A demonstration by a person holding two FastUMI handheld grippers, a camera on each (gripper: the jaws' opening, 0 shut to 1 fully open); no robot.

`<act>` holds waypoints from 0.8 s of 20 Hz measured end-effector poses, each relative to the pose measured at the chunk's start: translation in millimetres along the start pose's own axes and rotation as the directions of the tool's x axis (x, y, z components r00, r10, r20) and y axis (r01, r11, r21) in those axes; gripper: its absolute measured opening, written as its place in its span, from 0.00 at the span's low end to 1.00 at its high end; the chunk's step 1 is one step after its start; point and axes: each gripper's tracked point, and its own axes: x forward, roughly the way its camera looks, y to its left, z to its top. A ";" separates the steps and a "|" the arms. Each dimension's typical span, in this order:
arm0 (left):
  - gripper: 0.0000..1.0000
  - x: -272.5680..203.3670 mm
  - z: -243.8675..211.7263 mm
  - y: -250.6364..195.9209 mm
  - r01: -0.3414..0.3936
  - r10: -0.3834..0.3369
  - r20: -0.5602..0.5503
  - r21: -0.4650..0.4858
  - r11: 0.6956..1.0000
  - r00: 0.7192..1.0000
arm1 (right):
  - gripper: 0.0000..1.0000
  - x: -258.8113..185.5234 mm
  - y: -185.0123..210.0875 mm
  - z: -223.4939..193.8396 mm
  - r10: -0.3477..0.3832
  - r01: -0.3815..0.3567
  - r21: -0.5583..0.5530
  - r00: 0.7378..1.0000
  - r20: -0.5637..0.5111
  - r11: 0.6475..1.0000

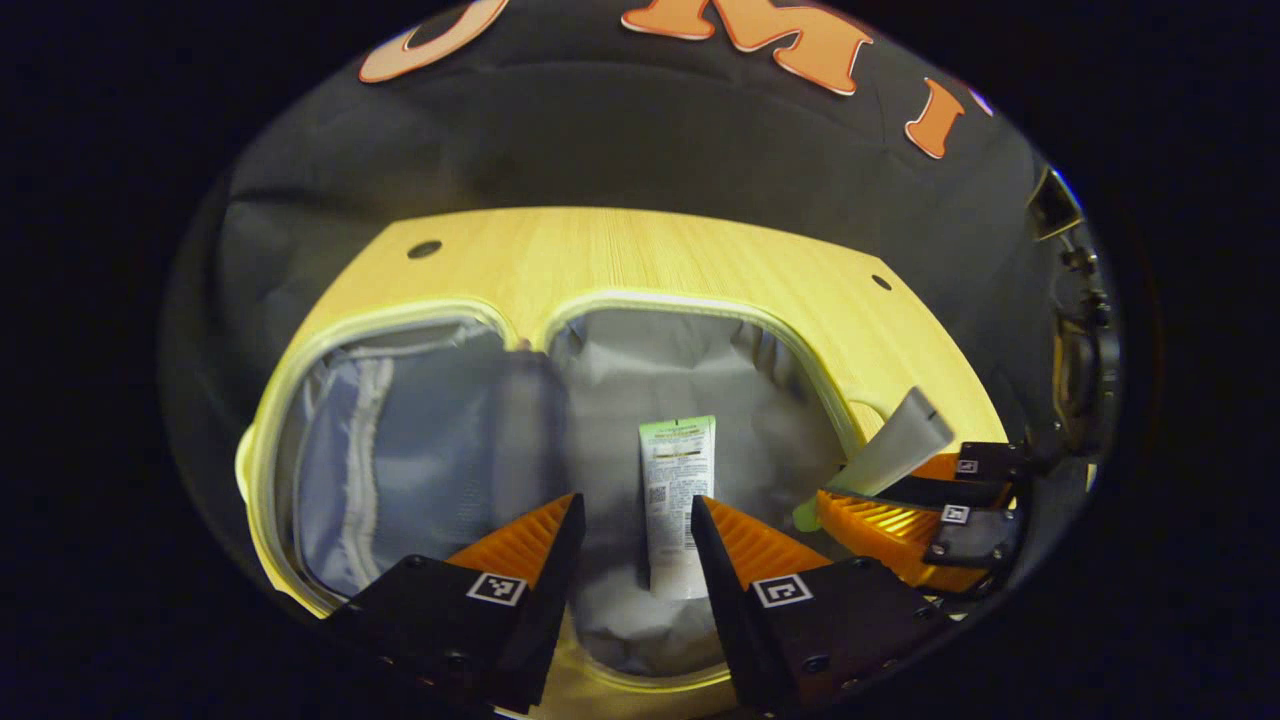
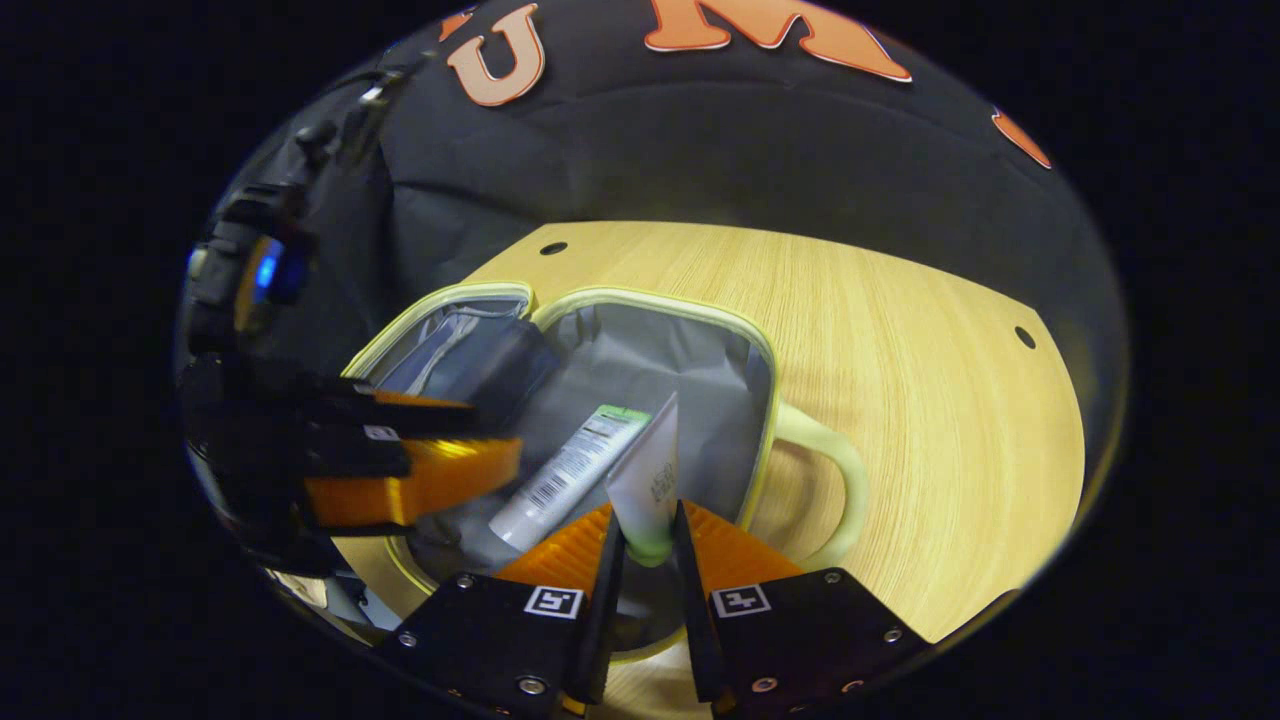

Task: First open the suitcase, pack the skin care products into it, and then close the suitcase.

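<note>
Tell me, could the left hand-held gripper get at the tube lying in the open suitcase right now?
Probably yes. The left hand-held gripper is open and poised above the tube, which lies flat on the suitcase lining between its fingers. The right hand-held gripper, holding a second tube, sits off to the side.

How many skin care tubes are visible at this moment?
2. One tube lies inside the open suitcase; the second tube is gripped in the right gripper above it. Others may be hidden.

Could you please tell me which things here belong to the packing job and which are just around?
Job: suitcase, open; tube lying inside; second tube held in right claw; left claw, open.
Around: wooden table.
</note>
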 end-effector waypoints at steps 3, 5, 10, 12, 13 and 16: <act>0.80 -34.5 26.0 31.2 -0.055 0.058 0.089 -0.030 0.998 0.994 | 0.33 11.9 3.3 -4.9 -0.005 0.005 0.019 0.999 -0.036 1.000; 0.88 -51.6 30.5 62.6 -0.099 0.103 0.112 -0.044 0.994 0.988 | 0.33 16.9 4.2 -6.5 -0.012 0.013 0.010 0.999 -0.049 1.000; 0.89 -96.8 26.6 163.8 -0.229 0.247 0.104 -0.155 0.961 0.963 | 0.33 32.1 9.2 -8.7 -0.033 0.035 0.019 0.996 -0.081 0.999; 0.89 -116.0 19.0 217.7 -0.269 0.296 0.105 -0.215 0.939 0.949 | 0.34 34.8 6.4 -8.3 -0.042 0.047 0.058 0.994 -0.100 0.997; 0.89 -121.4 17.8 237.2 -0.277 0.313 0.112 -0.258 0.926 0.943 | 0.34 36.5 5.4 -9.5 -0.043 0.051 0.073 0.993 -0.110 0.996; 0.89 -139.7 20.4 297.3 -0.282 0.381 0.190 -0.404 0.870 0.905 | 0.33 35.3 3.6 -7.8 -0.063 0.071 0.079 0.993 -0.101 0.994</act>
